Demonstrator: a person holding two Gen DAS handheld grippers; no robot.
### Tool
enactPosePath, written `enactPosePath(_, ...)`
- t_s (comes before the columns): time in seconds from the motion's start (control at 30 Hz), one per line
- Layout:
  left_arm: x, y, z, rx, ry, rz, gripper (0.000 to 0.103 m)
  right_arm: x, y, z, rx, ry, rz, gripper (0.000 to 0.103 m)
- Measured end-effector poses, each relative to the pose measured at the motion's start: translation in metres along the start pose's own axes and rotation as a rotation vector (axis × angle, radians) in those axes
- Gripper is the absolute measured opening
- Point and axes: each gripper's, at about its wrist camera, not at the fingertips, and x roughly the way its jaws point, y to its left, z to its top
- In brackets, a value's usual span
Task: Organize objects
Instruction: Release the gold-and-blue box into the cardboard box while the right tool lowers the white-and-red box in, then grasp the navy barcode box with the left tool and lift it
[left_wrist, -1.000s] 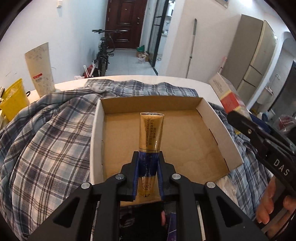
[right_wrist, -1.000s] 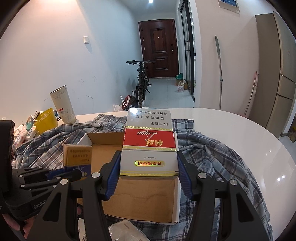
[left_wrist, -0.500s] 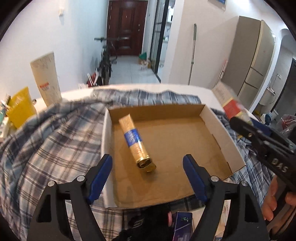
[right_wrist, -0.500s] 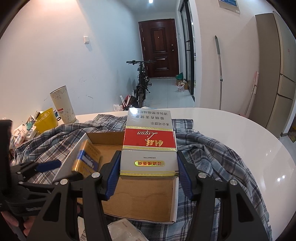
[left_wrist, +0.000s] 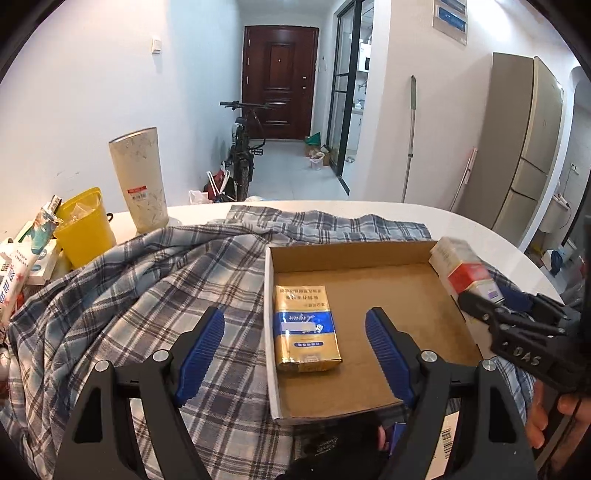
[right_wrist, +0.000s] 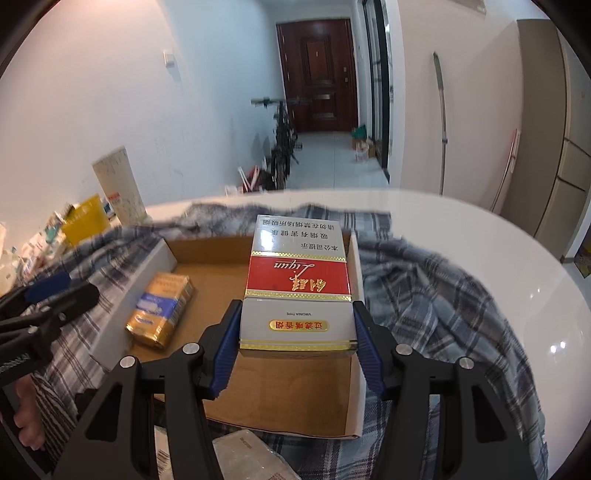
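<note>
The right gripper was clamped on the red-and-white carton, its blue pads pressed against the carton's two long sides near the nearer end. The carton's long axis ran straight ahead along the fingers, toward the far wall of the cardboard tray. It was held above the tray's right half, close to the right wall, and appeared clear of the floor — though the wrist view could not settle whether it touched.

The left gripper stood wide and empty, astride the tray's left wall. The gold-and-blue pack lay flat on the tray floor, close against that wall, between and just beyond the spread fingers, with its long axis running front to back.

So the free floor lay to the right of the gold pack and directly beneath the carton — the right gripper was the one placed to fill it. By my judgement, lowering the carton with its axis kept parallel to the pack would set the two side by side, provided it cleared the right wall.
</note>
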Motion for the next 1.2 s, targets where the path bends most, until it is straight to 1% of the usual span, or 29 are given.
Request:
enactPosePath(0.07, 0.001, -0.001, -0.003, -0.004, 0.006, -0.014, 0.081, 0.009, -0.002, -0.003, 0.011, 0.035, 0.004, 0.056)
enactPosePath(0.17, 0.001, -0.004, -0.005, 0.006, 0.002, -0.007, 0.081, 0.019, -0.007, -0.008, 0.048, 0.083, 0.047, 0.056)
enactPosePath(0.23, 0.001, -0.006, -0.005, 0.017, -0.005, 0.002, 0.081, 0.021, -0.007, -0.008, 0.047, 0.083, 0.048, 0.056)
enactPosePath(0.33, 0.000, -0.008, -0.005, 0.027, -0.009, 0.011, 0.081, 0.021, -0.006, -0.008, 0.034, 0.074, 0.021, 0.057)
enactPosePath(0.4, -0.001, -0.009, -0.005, 0.030, -0.013, 0.016, 0.081, 0.019, -0.005, -0.008, 0.043, 0.069, 0.041, 0.067)
enactPosePath(0.43, -0.002, -0.009, -0.005, 0.032, -0.016, 0.019, 0.081, 0.016, -0.005, -0.007, 0.046, 0.062, 0.048, 0.069)
enactPosePath(0.53, -0.008, -0.008, -0.003, 0.033, -0.029, 0.028, 0.081, 0.005, -0.003, -0.004, 0.022, 0.015, 0.011, 0.072)
enactPosePath(0.63, -0.024, -0.008, 0.003, 0.025, -0.054, 0.011, 0.081, -0.014, 0.000, 0.002, -0.006, -0.040, -0.024, 0.074)
enactPosePath(0.73, -0.050, -0.007, 0.008, 0.030, -0.103, 0.004, 0.081, -0.046, 0.002, 0.007, -0.012, -0.105, -0.011, 0.075)
enactPosePath(0.77, -0.060, -0.007, 0.008, 0.032, -0.124, 0.001, 0.081, -0.057, 0.003, 0.007, -0.010, -0.127, 0.001, 0.080)
enactPosePath(0.8, -0.071, -0.007, 0.007, 0.034, -0.146, 0.000, 0.082, -0.071, 0.003, 0.005, -0.005, -0.156, 0.012, 0.088)
enactPosePath(0.87, -0.091, -0.007, 0.003, 0.029, -0.190, 0.002, 0.087, -0.092, 0.003, -0.002, 0.006, -0.200, 0.022, 0.092)
enactPosePath(1.03, -0.140, -0.003, -0.023, 0.004, -0.333, 0.036, 0.087, -0.136, 0.005, -0.030, 0.032, -0.243, 0.062, 0.092)
enactPosePath(1.07, -0.145, -0.004, -0.029, 0.005, -0.345, 0.037, 0.087, -0.144, 0.004, -0.036, 0.045, -0.263, 0.066, 0.093)
enactPosePath(1.17, -0.153, -0.003, -0.043, 0.005, -0.367, 0.026, 0.090, -0.168, 0.002, -0.055, 0.076, -0.340, 0.062, 0.103)
enactPosePath(1.2, -0.154, -0.002, -0.051, 0.002, -0.398, 0.027, 0.090, -0.171, 0.003, -0.059, 0.079, -0.356, 0.052, 0.103)
